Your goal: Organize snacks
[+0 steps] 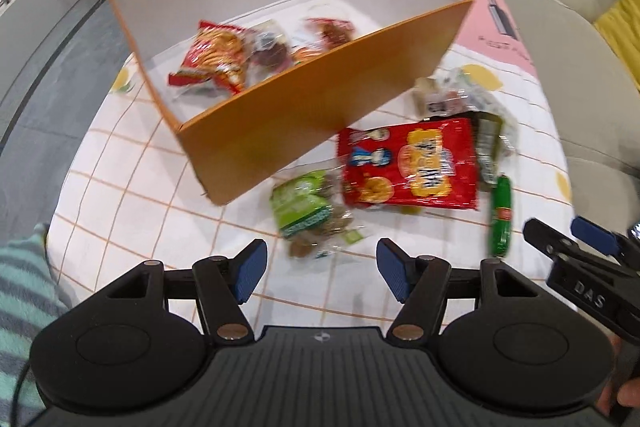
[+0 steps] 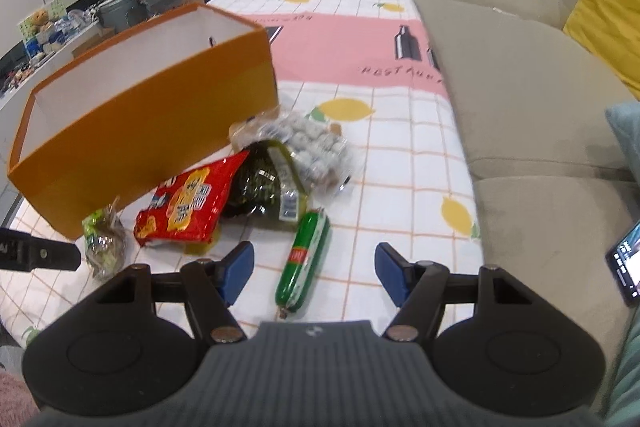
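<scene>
An orange box (image 1: 320, 99) (image 2: 160, 131) with a white inside stands on the table and holds several snack packets (image 1: 218, 57). Loose snacks lie in front of it: a red biscuit bag (image 1: 408, 163) (image 2: 188, 207), a small green packet (image 1: 308, 211) (image 2: 102, 233), a green sausage (image 1: 502, 219) (image 2: 306, 255), a dark green packet (image 2: 262, 187) and a clear bag of wrapped sweets (image 2: 316, 143). My left gripper (image 1: 318, 271) stands open just above the small green packet. My right gripper (image 2: 314, 271) (image 1: 568, 239) is open over the green sausage, its pads apart from it.
The table wears a checked cloth (image 2: 400, 163) with lemons and a pink panel. A beige sofa (image 2: 520, 107) with a yellow cushion (image 2: 608, 11) runs along its right side. A phone (image 2: 624, 263) lies at the right edge. A striped sleeve (image 1: 24, 299) shows at the left.
</scene>
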A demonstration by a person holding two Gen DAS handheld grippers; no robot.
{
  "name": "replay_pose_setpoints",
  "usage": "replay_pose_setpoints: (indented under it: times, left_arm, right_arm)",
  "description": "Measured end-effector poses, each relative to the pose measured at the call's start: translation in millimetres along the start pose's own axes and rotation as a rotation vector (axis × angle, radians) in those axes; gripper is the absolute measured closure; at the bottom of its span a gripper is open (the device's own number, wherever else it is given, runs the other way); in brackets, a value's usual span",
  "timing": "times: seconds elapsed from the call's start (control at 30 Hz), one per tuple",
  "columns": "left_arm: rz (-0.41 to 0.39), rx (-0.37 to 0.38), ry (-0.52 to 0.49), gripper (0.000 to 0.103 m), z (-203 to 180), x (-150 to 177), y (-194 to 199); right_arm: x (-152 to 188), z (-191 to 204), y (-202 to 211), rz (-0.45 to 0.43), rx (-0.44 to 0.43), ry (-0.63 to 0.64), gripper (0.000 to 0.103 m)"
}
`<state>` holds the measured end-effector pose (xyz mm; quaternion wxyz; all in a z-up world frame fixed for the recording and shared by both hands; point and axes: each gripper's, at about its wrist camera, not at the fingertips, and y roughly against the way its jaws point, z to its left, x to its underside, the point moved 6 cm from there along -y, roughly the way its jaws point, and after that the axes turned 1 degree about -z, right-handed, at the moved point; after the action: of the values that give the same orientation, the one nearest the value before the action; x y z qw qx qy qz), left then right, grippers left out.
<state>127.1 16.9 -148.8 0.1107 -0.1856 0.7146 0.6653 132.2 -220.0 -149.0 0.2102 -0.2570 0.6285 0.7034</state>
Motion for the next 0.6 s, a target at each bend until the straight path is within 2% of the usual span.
replay_pose_setpoints:
  times: [0.2, 0.37, 0.6]
  left_arm:
    - [-0.027, -0.023, 0.005, 0.029, 4, -1, -21]
    - [-0.031, 0.022, 0.068, 0.027, 4, -5, -31]
    - [-0.039, 0.015, 0.120, 0.026, 7, -11, -40]
  right_arm:
    - [3, 14, -9, 0.012, -0.047, 0.027, 0.038]
    - [-1, 33, -11, -0.019, -0.115, 0.059, 0.038]
    - [-12, 53, -21, -0.045, -0.187, 0.033, 0.038]
